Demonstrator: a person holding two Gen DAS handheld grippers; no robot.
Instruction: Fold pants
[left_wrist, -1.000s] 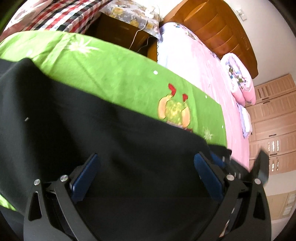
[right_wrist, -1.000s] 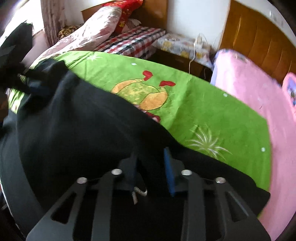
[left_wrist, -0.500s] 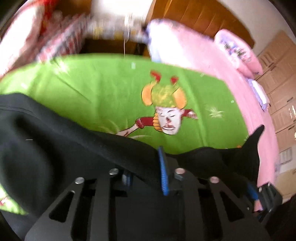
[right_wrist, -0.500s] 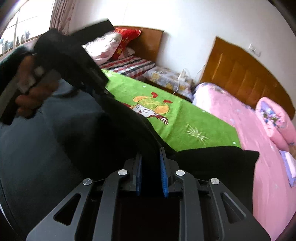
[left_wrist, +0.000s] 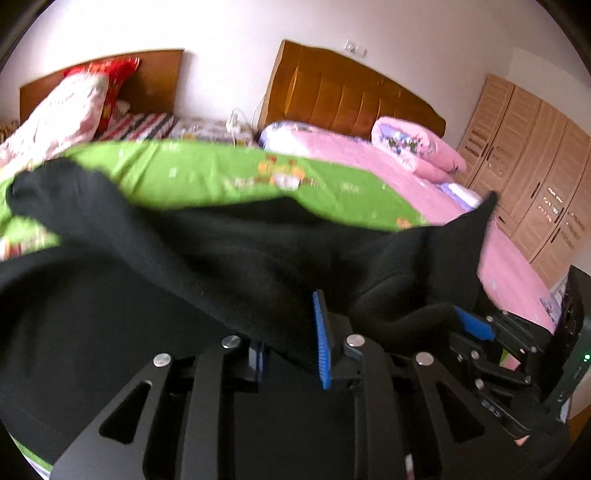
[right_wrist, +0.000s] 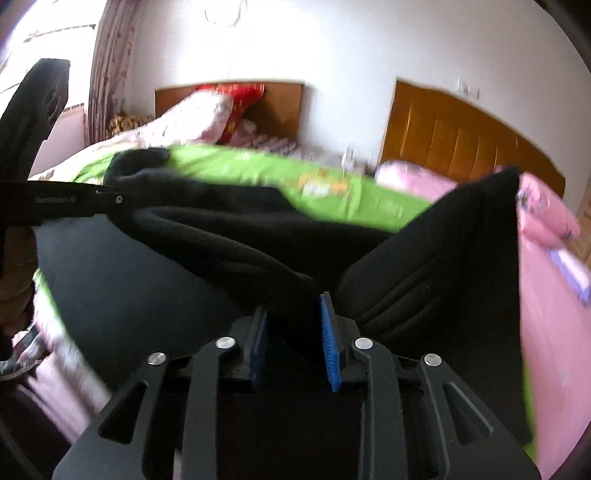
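Since a second ago your left tool has clamped onto the black knit cloth pants; with the right tool, whose jaws are opening around a pinched ridge, you have swept one edge across, so a fold is under way. The pants lie bunched ahead of both tools on the green printed bedspread, one corner standing up to the right.

The black pants (thick, soft knit) lie bunched across the near edge of the bed's green blanket, one fold lifted off it, a ribbed corner standing up toward the right edge.
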